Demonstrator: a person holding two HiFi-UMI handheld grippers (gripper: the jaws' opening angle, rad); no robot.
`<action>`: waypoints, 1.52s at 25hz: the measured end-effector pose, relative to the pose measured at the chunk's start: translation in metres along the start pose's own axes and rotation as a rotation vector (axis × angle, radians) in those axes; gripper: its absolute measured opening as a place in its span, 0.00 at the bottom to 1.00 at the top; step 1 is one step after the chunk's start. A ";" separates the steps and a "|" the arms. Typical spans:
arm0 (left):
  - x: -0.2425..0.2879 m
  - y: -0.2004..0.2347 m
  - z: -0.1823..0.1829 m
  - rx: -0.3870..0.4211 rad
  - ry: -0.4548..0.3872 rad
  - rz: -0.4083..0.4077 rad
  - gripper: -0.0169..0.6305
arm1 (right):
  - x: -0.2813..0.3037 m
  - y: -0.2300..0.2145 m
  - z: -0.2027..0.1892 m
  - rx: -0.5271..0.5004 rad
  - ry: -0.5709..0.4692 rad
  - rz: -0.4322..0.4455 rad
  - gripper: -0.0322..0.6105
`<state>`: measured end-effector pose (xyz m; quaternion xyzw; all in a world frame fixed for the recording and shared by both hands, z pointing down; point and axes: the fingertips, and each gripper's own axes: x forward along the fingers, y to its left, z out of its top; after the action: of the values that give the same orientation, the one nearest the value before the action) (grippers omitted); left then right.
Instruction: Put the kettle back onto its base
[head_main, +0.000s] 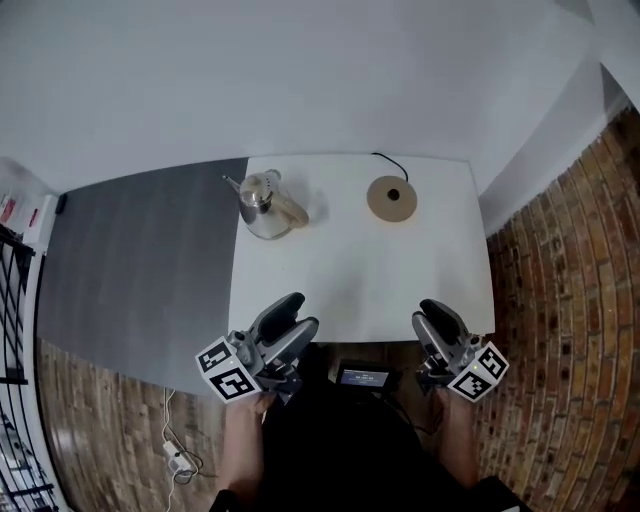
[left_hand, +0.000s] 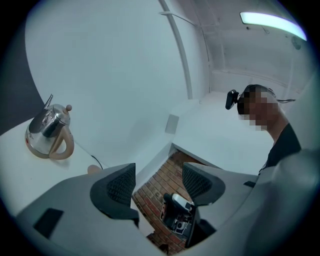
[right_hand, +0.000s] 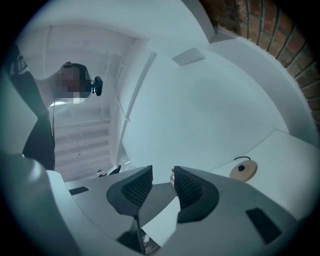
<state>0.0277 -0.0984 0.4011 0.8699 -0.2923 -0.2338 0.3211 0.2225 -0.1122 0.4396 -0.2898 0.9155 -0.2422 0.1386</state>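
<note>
A shiny steel kettle (head_main: 263, 204) with a beige handle stands on the white table (head_main: 350, 280) at its far left; it shows at the left of the left gripper view as the kettle (left_hand: 49, 134). Its round beige base (head_main: 391, 197) with a black cord lies to the right of it, also seen as the base (right_hand: 243, 170). My left gripper (head_main: 295, 313) is open over the table's near left edge, nothing between its jaws. My right gripper (head_main: 432, 317) hovers open at the near right edge, empty too.
The table stands against a white wall. A dark grey floor mat (head_main: 140, 270) lies left of it, brick-pattern floor (head_main: 560, 300) to the right. A small black device (head_main: 365, 377) sits at the person's waist.
</note>
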 end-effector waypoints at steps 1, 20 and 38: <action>0.001 0.006 0.006 -0.013 -0.025 -0.006 0.48 | 0.008 -0.002 0.002 -0.024 0.018 0.002 0.24; -0.019 0.131 0.095 -0.079 -0.163 0.057 0.76 | 0.229 -0.030 -0.053 -0.373 0.470 0.047 0.26; -0.052 0.154 0.101 -0.002 -0.197 0.251 0.78 | 0.320 -0.093 -0.125 -0.588 0.737 0.080 0.39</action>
<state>-0.1249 -0.2024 0.4501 0.7990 -0.4286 -0.2766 0.3185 -0.0371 -0.3247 0.5574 -0.1759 0.9439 -0.0537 -0.2744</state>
